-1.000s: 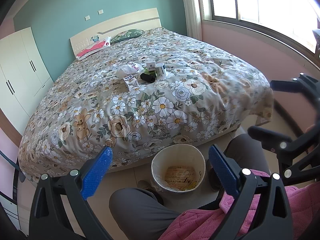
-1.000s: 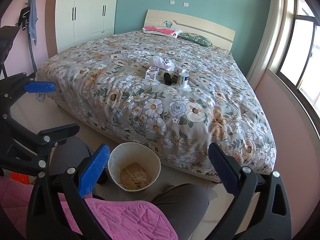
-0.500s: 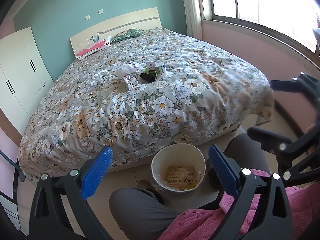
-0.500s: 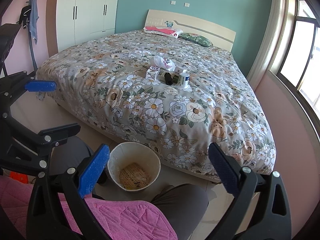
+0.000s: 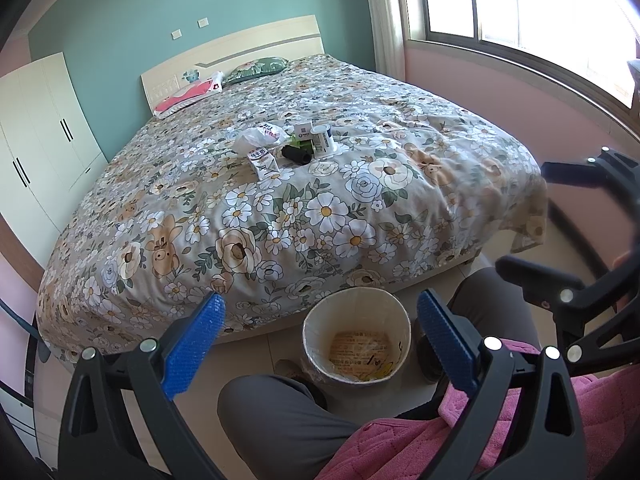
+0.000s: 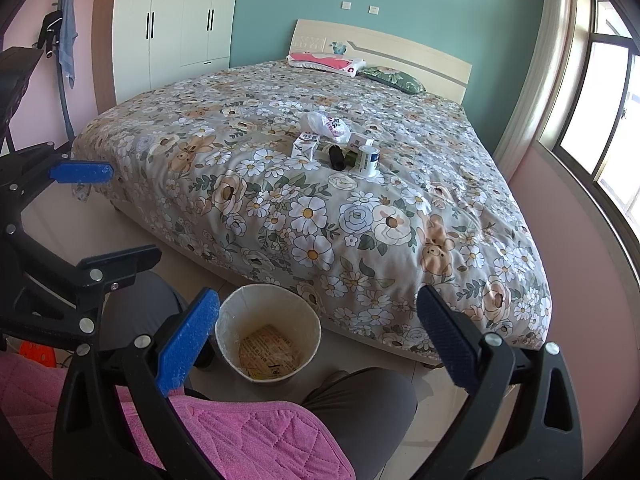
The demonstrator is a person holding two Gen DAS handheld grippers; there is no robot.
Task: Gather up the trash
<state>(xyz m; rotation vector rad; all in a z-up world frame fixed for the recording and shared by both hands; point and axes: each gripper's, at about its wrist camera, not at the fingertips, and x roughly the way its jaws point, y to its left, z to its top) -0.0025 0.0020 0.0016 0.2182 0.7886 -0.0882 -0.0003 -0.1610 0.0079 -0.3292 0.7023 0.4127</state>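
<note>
A small pile of trash lies on the middle of the floral bed: a crumpled plastic bag (image 5: 260,138) (image 6: 326,125), a milk carton (image 5: 264,164) (image 6: 305,146), a black cylinder (image 5: 296,155) (image 6: 337,158), a white can (image 5: 322,138) (image 6: 369,160) and a small box (image 5: 303,129). A round waste bin (image 5: 357,336) (image 6: 268,334) with paper at its bottom stands on the floor against the bed. My left gripper (image 5: 320,298) (image 6: 134,212) and right gripper (image 6: 318,294) (image 5: 536,220) hang open and empty over the bin, well short of the trash.
A person's grey-trousered knees (image 5: 280,412) (image 6: 360,396) and pink quilted garment (image 6: 240,432) flank the bin. The bed (image 5: 320,216) fills the middle, with pillows (image 6: 326,60) at the headboard. White wardrobes (image 6: 176,20) stand at the left, a window (image 5: 540,12) at the right.
</note>
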